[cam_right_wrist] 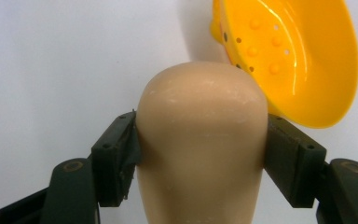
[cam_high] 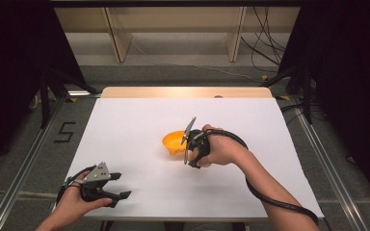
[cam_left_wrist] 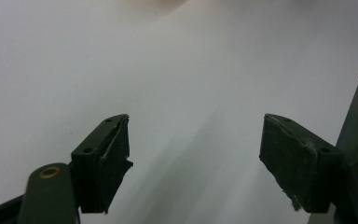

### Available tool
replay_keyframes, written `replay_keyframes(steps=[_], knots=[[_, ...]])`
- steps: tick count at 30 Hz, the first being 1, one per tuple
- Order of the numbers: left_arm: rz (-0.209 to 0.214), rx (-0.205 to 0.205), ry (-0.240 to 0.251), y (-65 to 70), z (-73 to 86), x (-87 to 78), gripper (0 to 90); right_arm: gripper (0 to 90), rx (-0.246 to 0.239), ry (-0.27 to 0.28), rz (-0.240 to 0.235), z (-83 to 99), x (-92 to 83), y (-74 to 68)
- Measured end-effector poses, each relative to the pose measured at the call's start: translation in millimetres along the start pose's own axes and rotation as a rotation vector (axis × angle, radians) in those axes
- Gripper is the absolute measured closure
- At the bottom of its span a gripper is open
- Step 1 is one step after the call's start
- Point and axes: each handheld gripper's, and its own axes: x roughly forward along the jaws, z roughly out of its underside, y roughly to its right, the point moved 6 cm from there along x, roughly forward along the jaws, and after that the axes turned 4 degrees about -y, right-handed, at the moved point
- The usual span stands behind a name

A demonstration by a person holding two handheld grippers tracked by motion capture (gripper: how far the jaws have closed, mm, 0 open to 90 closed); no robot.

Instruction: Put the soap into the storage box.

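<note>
A smooth beige object (cam_right_wrist: 200,140) with a rounded top sits between the two jaws of my right gripper (cam_right_wrist: 203,128), which is shut on its sides. Just beyond it, in the right gripper view, a yellow dish (cam_right_wrist: 298,56) with small bumps and holes stands tilted, its hollow side facing the camera. In the high view the yellow dish (cam_high: 173,142) is at the table's middle, with my right gripper (cam_high: 189,144) right beside it on its right. My left gripper (cam_high: 120,185) rests near the front left corner, and in its own view my left gripper (cam_left_wrist: 196,135) is open over bare white surface.
The white table top (cam_high: 139,125) has a wooden strip (cam_high: 188,91) along its far edge. Metal rails run on the floor at both sides, a "5" mark (cam_high: 63,132) lies on the floor at left, and cables (cam_high: 265,48) trail at the back right.
</note>
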Motion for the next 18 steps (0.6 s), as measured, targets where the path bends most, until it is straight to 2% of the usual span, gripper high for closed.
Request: replay_keyframes(steps=[1, 4, 5, 6, 7, 10, 11, 12, 13, 15, 17, 18], knots=[[-0.006, 0.012, -0.011, -1.6, 0.5, -1.0, 23.9, 33.3, 0.0, 0.0, 0.0, 0.0, 0.0, 0.0], [-0.007, -0.002, 0.001, -1.4, -0.3, -0.7, 23.9, 33.4, -0.015, 0.023, 0.0, -3.4, -0.7, 2.3], [-0.006, 0.009, -0.012, -2.1, 0.4, -0.9, 23.9, 33.3, 0.017, 0.007, 0.009, -3.3, -3.3, 2.6], [-0.006, 0.009, -0.012, -2.1, 0.4, -0.9, 23.9, 33.3, 0.017, 0.007, 0.009, -3.3, -3.3, 2.6], [-0.008, 0.01, -0.011, -1.8, 0.3, -0.9, 23.9, 33.4, -0.012, 0.019, 0.013, -5.1, -3.2, 4.7], [-0.002, 0.011, -0.013, -2.0, 0.2, -1.0, 23.9, 33.4, -0.004, 0.023, 0.016, -7.4, -5.1, 6.1], [0.0, 0.011, -0.018, -2.2, 0.4, -1.2, 23.9, 33.4, 0.016, 0.026, 0.007, -9.3, -6.4, 4.8], [-0.008, 0.01, -0.012, -1.9, 0.5, -0.8, 23.9, 33.4, -0.012, 0.044, -0.002, -11.4, -6.1, 5.8], [-0.008, 0.01, -0.012, -1.7, 0.5, -0.7, 23.9, 33.3, -0.005, 0.026, 0.022, -10.5, -7.0, 7.8], [-0.012, 0.013, -0.014, -2.3, 0.5, -0.5, 23.9, 33.3, 0.011, 0.024, 0.021, -11.8, -8.8, 7.9], [-0.006, 0.01, -0.011, -1.6, 0.4, -0.7, 23.9, 33.4, -0.008, 0.032, 0.024, -13.7, -9.1, 10.5], [-0.007, 0.01, -0.012, -1.8, 0.5, -0.9, 23.9, 33.4, 0.01, 0.028, 0.03, -13.8, -9.7, 10.5]])
